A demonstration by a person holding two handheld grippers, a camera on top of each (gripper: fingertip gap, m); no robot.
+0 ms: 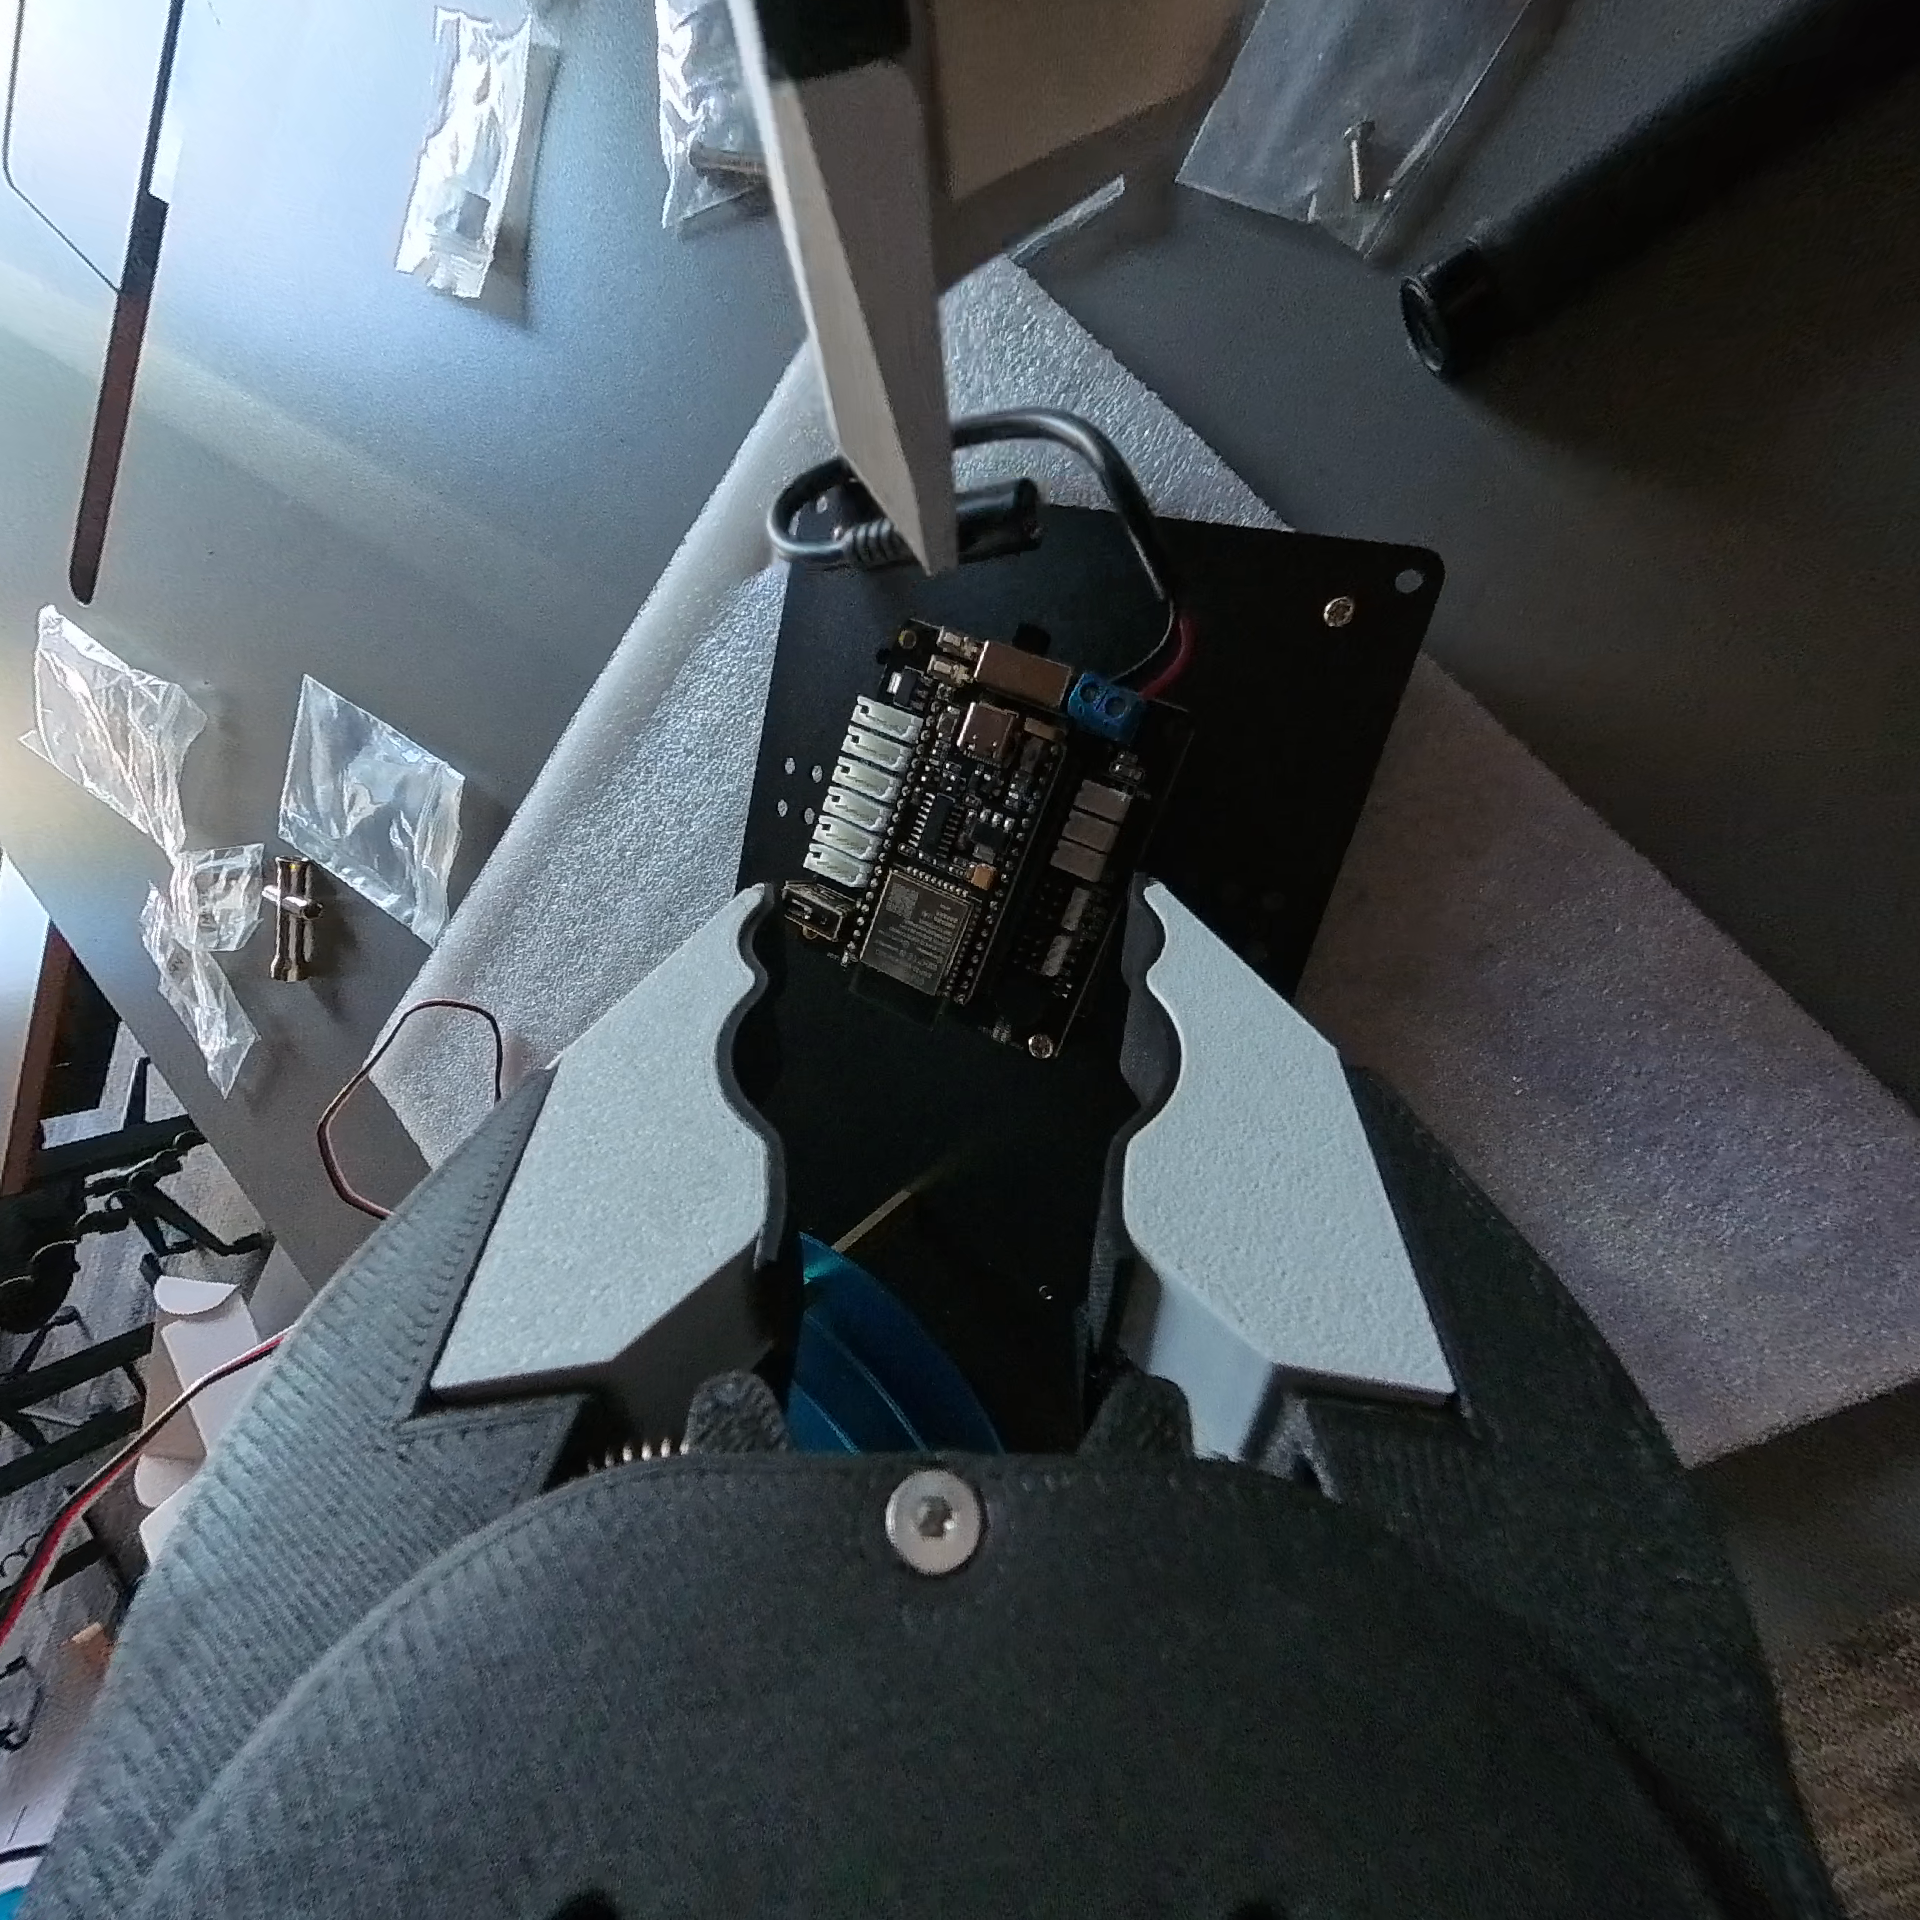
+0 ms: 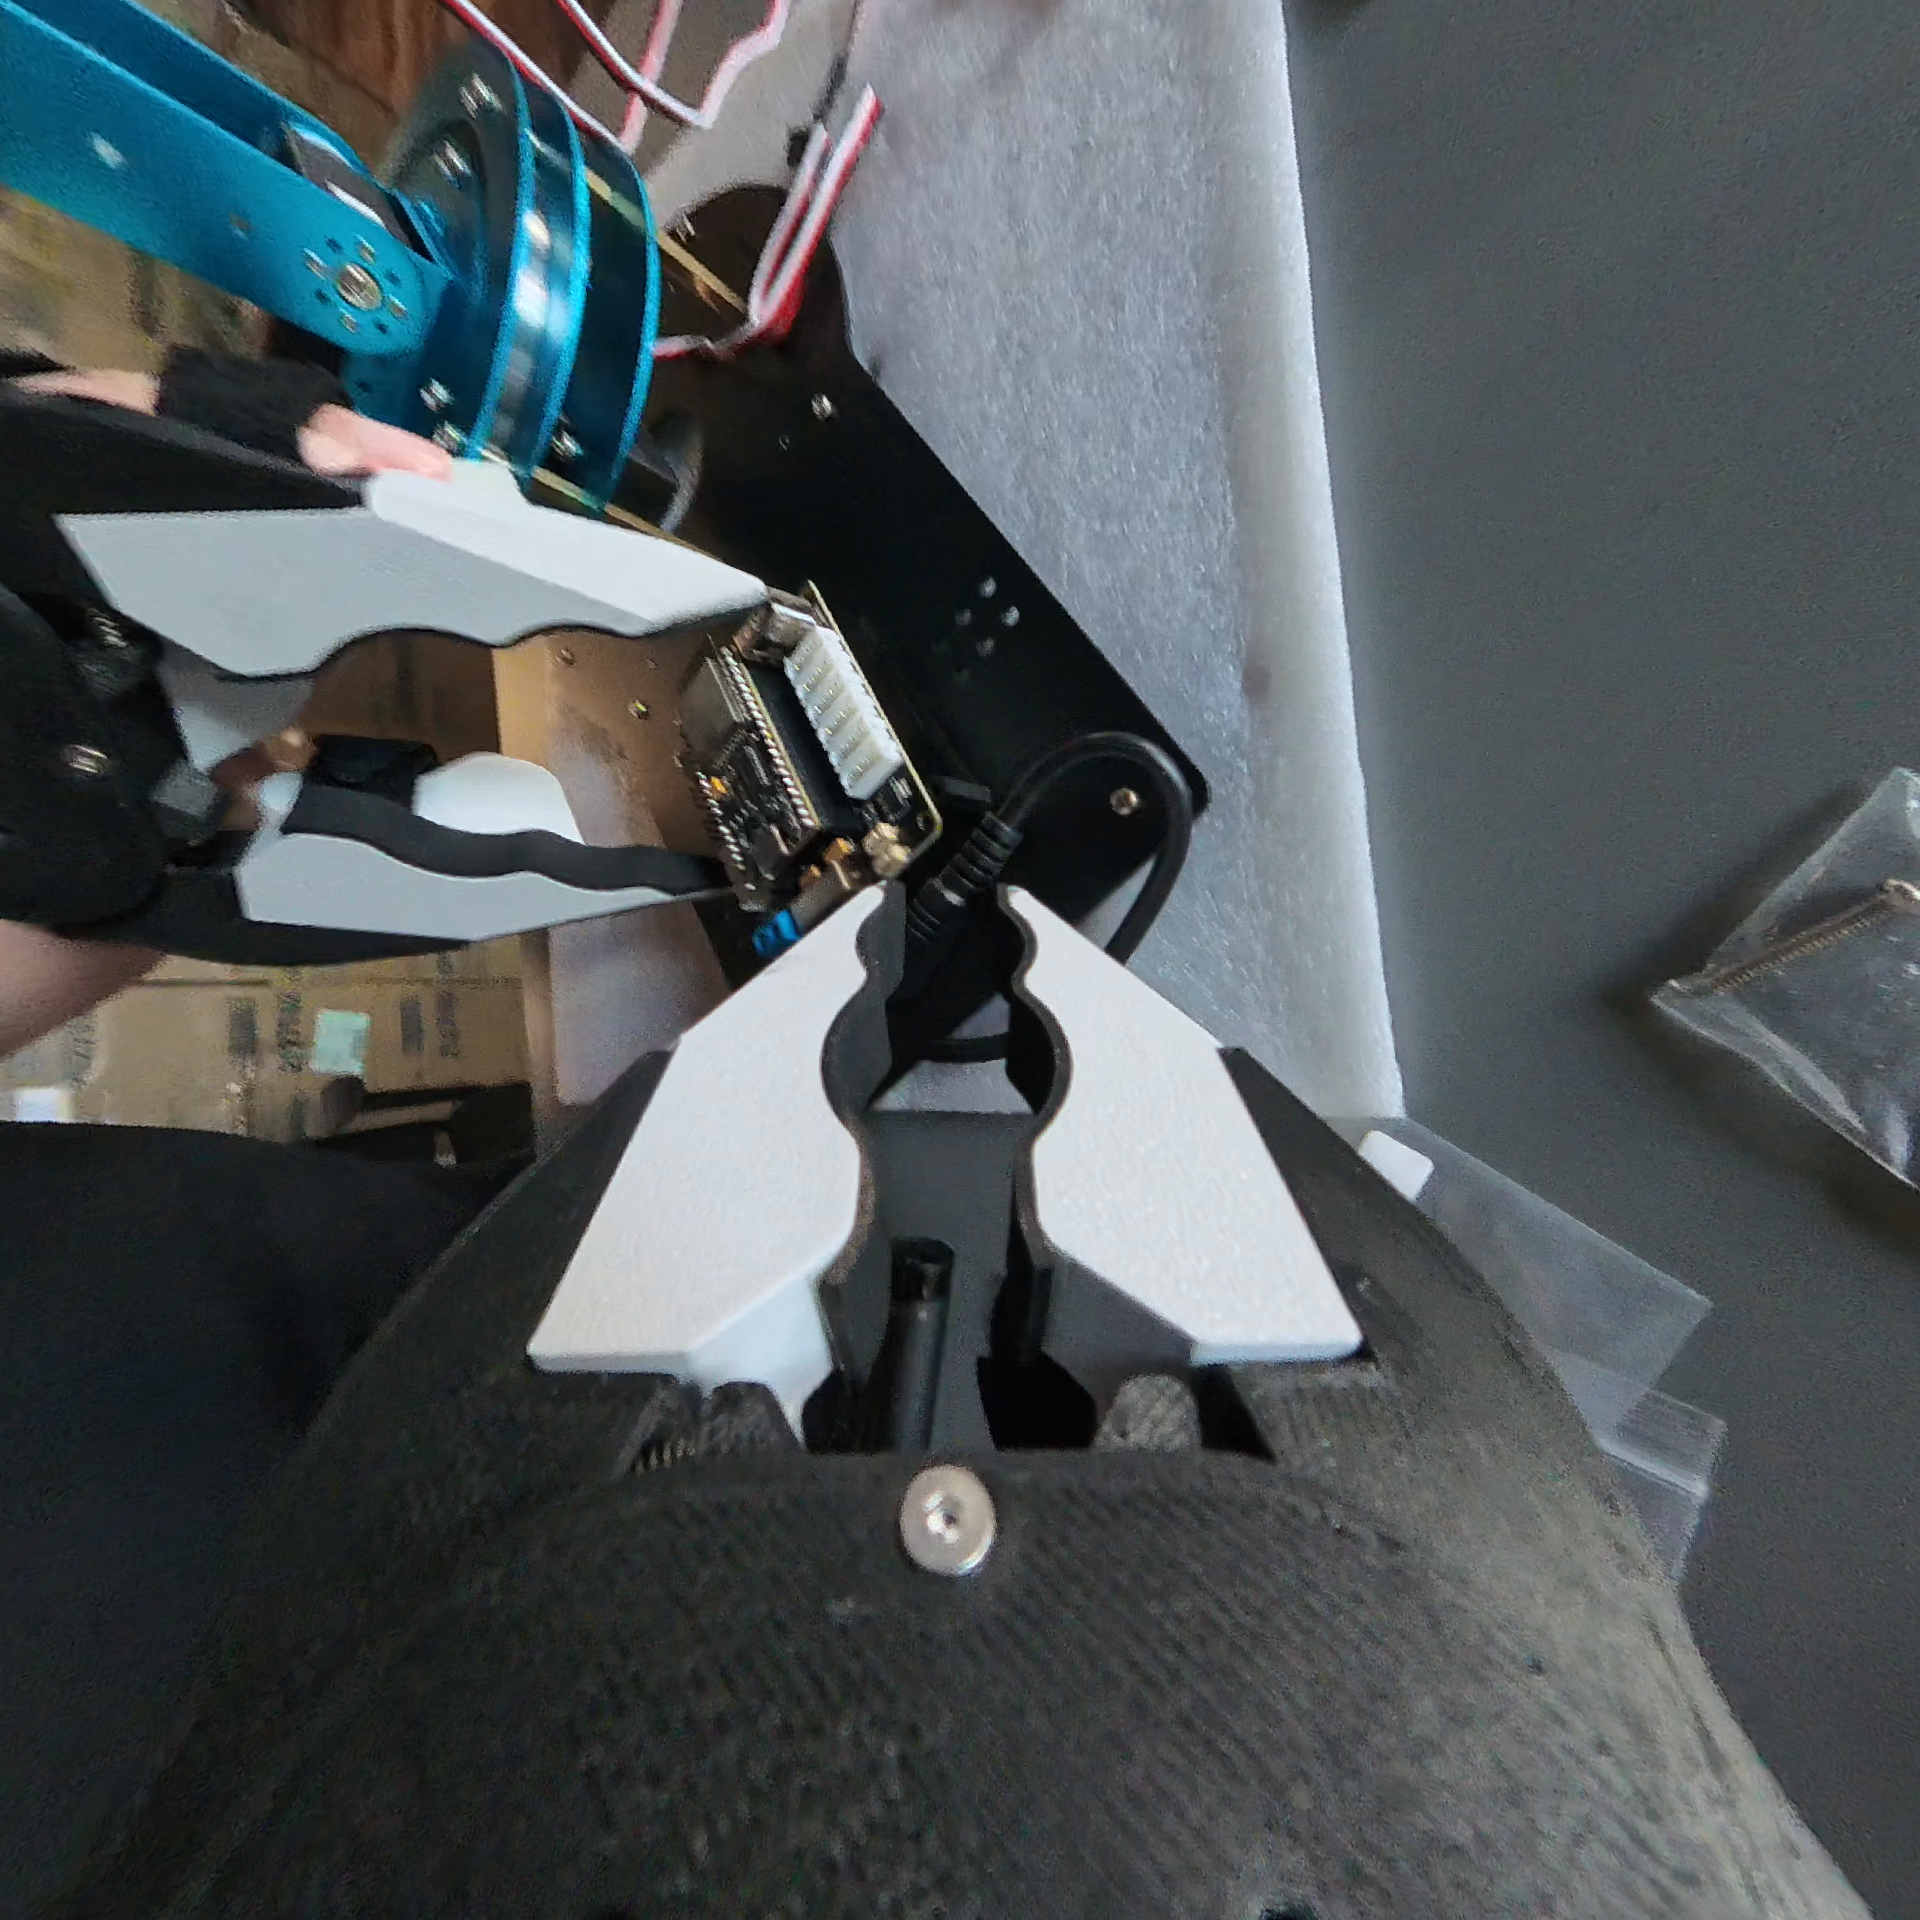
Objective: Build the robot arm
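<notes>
Hovering over a black base plate (image 1: 1288, 727), the left gripper (image 1: 951, 904) is seen with its fingers spread wide; nothing is pinched between them. A circuit board (image 1: 987, 842) with white connectors is mounted on the plate, just ahead of the fingertips. The plate is laid on a white foam sheet (image 1: 1558, 1039) on a grey table (image 1: 364, 468).

The right gripper (image 2: 945, 894) is held at the plate's far corner, fingers parted by a narrow gap. A black cable plug (image 2: 951, 878) is seen in that gap; whether it is pinched cannot be told. Its cable (image 2: 1164, 790) is looped over the plate corner.

A blue disc assembly (image 2: 520, 270) is noted at the plate's other end. Clear plastic bags (image 1: 364, 800) and a brass standoff (image 1: 293, 917) are scattered on the table, well apart from the plate.
</notes>
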